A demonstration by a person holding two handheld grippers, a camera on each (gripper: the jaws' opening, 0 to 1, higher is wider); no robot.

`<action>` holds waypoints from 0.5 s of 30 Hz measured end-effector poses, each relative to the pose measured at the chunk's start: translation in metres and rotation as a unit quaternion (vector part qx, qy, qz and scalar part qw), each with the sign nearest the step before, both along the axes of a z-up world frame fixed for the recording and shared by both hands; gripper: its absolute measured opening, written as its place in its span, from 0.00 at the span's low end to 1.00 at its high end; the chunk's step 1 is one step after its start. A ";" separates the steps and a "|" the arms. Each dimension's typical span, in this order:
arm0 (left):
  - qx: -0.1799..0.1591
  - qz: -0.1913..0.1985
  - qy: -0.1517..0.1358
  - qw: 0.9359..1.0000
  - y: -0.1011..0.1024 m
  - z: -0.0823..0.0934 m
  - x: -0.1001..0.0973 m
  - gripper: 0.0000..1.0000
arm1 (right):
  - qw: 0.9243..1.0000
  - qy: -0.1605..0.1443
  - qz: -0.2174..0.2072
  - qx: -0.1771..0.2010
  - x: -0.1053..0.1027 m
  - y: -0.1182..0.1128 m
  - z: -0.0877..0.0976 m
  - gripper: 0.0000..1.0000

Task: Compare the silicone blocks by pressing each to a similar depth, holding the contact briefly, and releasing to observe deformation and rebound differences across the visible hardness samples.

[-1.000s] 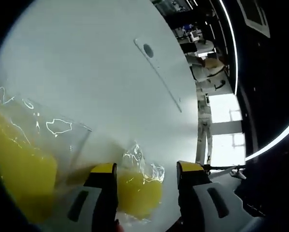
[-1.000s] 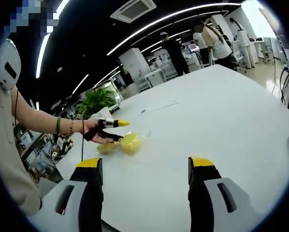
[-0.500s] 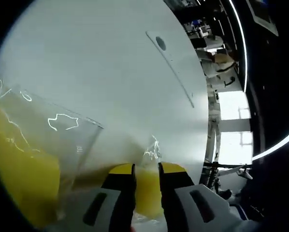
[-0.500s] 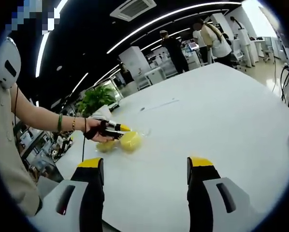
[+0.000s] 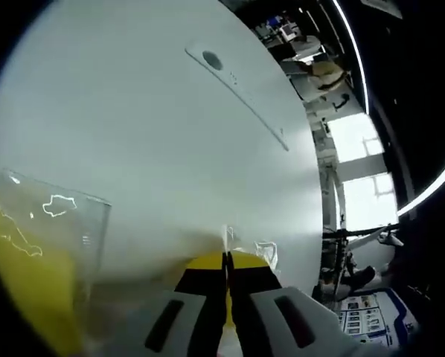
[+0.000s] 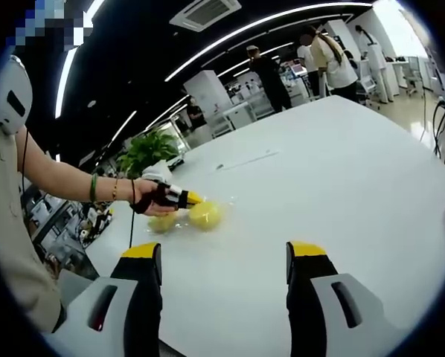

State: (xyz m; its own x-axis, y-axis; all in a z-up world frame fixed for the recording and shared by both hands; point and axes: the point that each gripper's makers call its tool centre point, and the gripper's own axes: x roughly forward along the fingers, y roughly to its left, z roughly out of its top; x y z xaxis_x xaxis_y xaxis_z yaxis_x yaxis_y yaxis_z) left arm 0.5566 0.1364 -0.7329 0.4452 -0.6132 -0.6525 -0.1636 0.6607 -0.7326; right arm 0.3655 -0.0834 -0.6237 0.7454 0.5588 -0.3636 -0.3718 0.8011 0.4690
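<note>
The left gripper (image 5: 225,262) has its fingers nearly shut on the small yellow silicone block (image 6: 205,214), which lies wrapped in clear film on the white surface (image 5: 148,126). In the left gripper view only a thin sliver of yellow shows between the two yellow-tipped fingers, with crinkled film standing up just beyond them. A second, larger yellow block (image 5: 25,290) in its own clear wrapper sits just beside the gripped one, on the side away from the surface's edge. In the right gripper view the person's hand (image 6: 149,199) holds the left gripper at the pair of blocks, and a greener block (image 6: 163,222) lies touching the gripped one, on its side towards the person.

The right gripper (image 6: 222,256) hangs above the surface, well apart from the blocks, its fingers spread wide and holding nothing.

The block looks very soft: it seems squeezed almost flat, so this is probably the hold at full depth. It is likely light, and the slick film could let it slide or squirt out sideways, so the squeeze is best taken across the middle of the block, square on.
</note>
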 end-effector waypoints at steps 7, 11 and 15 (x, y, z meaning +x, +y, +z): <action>0.014 -0.005 -0.044 0.999 0.004 0.012 0.000 0.00 | 1.000 -0.006 0.001 0.000 -0.001 -0.002 0.005 0.62; 0.021 -0.051 -0.137 0.989 -0.005 0.040 0.000 0.00 | 1.000 -0.008 0.002 -0.001 -0.002 -0.002 0.007 0.62; 0.059 -0.088 -0.198 0.975 -0.007 0.059 -0.008 0.00 | 1.000 -0.011 0.007 -0.004 -0.003 0.001 0.009 0.62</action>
State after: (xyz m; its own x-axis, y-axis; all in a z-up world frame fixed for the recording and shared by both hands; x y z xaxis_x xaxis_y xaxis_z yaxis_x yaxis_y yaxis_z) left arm 0.5488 0.1291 -0.6739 0.5707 -0.6339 -0.5220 0.2393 0.7365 -0.6327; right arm 0.3621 -0.0827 -0.6143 0.7458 0.5654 -0.3523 -0.3924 0.8002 0.4536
